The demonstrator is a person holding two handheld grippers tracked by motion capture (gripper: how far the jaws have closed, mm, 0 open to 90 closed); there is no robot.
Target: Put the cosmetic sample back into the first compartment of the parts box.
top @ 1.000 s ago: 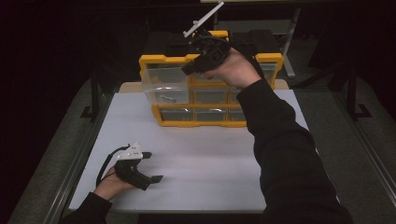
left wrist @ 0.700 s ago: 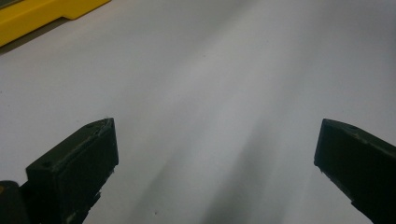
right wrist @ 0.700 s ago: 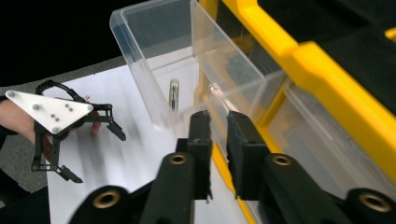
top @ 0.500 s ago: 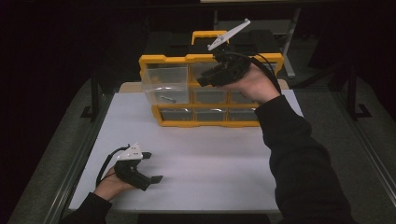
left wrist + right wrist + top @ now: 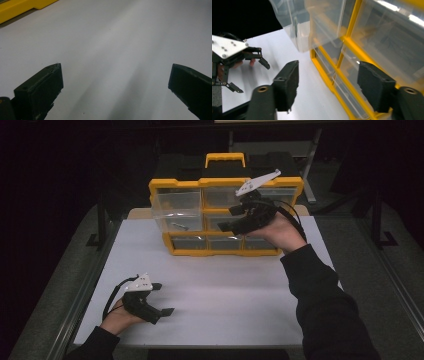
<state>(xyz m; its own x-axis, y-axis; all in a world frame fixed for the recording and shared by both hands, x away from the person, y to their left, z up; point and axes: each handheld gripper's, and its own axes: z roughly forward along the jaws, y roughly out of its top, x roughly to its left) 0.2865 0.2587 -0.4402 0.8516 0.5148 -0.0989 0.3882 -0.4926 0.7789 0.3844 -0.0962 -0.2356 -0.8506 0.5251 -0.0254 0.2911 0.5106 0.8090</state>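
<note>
Nearest the person, the left black two-jaw gripper (image 5: 160,298) is sitting low over the white table top (image 5: 225,290) at the near left, jaws spread wide and holding nothing. In its own view it's just bare white surface between the jaws, with a sliver of yellow at the far left corner.

Farther out, the right black two-jaw gripper (image 5: 231,218) is hovering in front of the yellow plastic organiser box with clear drawers (image 5: 180,247), which is standing upright at the far middle of the table. Its jaws are gaping too, nothing between them.

The box is showing a yellow frame, a yellow carry handle on top, and see-through drawers in rows; the top-left clear drawer (image 5: 178,210) is sticking out toward the person. There's a small pale item in it, too tiny to make out. The right hand is covering some of the right-side drawers, and the room behind is too dark to read.
</note>
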